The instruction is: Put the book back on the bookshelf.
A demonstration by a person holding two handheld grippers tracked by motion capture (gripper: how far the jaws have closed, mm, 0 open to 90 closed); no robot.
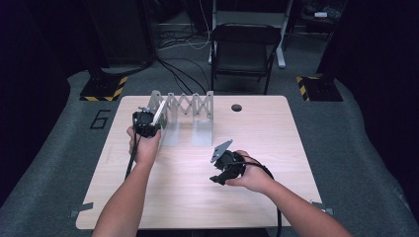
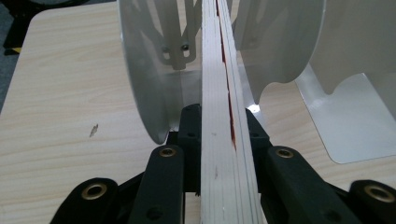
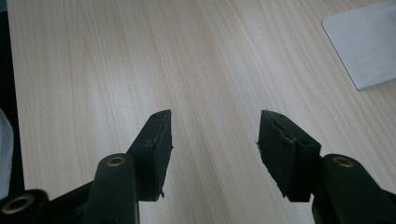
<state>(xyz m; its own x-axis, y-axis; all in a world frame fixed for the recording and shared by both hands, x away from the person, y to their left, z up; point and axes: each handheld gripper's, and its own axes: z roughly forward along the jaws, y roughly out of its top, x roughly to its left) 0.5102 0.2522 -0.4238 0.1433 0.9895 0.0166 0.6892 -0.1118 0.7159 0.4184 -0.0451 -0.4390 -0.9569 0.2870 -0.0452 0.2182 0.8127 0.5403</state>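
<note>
My left tongs [image 1: 148, 121] are shut tight on a thin book [image 2: 224, 116]. It is pale, with many white page edges and a thin red line down one side. I see it edge-on, and it looks flat and straight. It stands up between my black jaws, at the far left part of the desk [image 1: 276, 148].

The book is at the rack [image 1: 185, 111], a grey metal stand with round-edged plates and crossed bars. One plate [image 2: 149, 70] is just left of the book and another is just right of it. The gaps on both sides look narrow. The rack's flat feet lie on the desk toward me.

My right tongs [image 3: 215, 135] are wide open and hold nothing. They hang over bare wood near the middle of the desk, well apart from the rack. There is lots of open room on the right and near sides. The desk edges are far from both my hands.
</note>
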